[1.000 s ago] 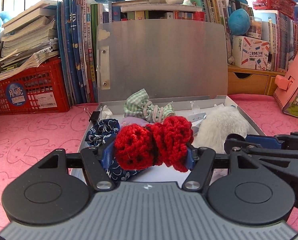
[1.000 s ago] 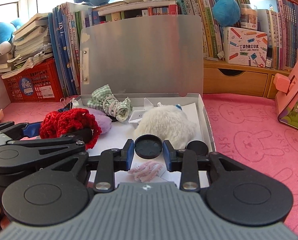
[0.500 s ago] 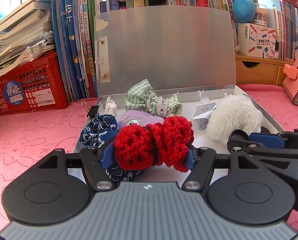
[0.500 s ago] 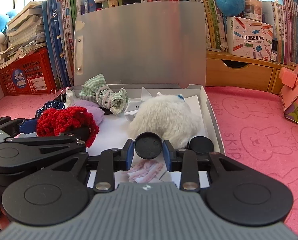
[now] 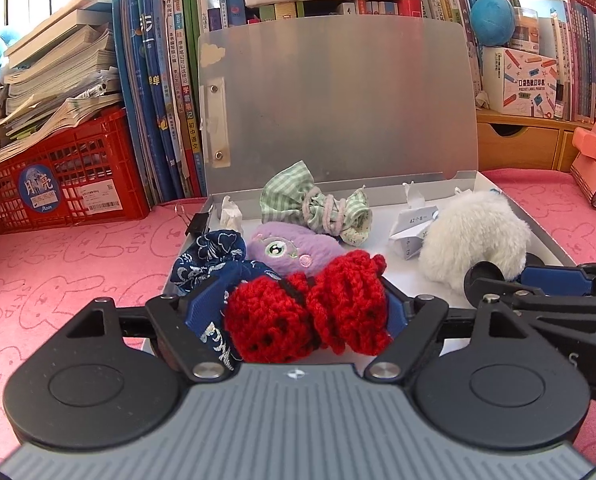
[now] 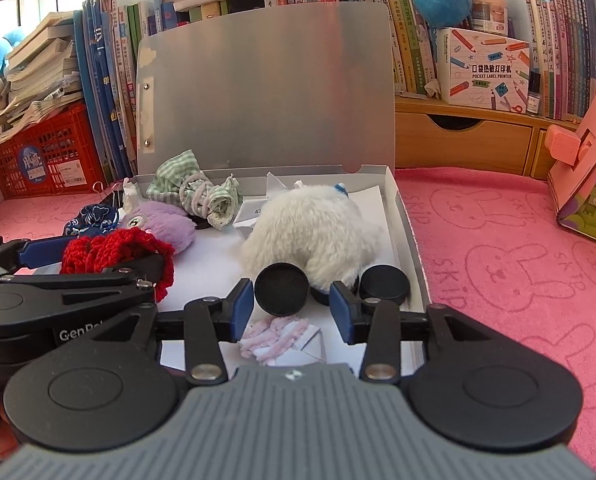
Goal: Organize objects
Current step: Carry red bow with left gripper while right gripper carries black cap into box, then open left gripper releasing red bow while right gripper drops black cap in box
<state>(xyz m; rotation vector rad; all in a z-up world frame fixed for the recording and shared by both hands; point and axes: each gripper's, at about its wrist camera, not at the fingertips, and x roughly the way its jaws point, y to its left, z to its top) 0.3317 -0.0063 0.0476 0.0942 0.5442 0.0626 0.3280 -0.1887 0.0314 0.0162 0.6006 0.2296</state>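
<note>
Both grippers have just been opening. The right gripper [image 6: 292, 306] now stands apart from the black disc [image 6: 282, 289] it pinched 1 second earlier; the disc rests near the open box's front-right corner [image 6: 411, 240], beside the white plush [image 6: 309, 236]. The left gripper [image 5: 305, 312], jaws wider, still brackets the red crochet bow [image 5: 305, 314] near the box's front-left edge; pad contact cannot be told. Pink desk mat [image 6: 517, 248] lies open rightward.

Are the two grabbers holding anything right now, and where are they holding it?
Nothing is gripped. The left gripper has just opened around the red knitted bow. The right gripper has just opened too, its fingers clear of the black round lid.
</note>
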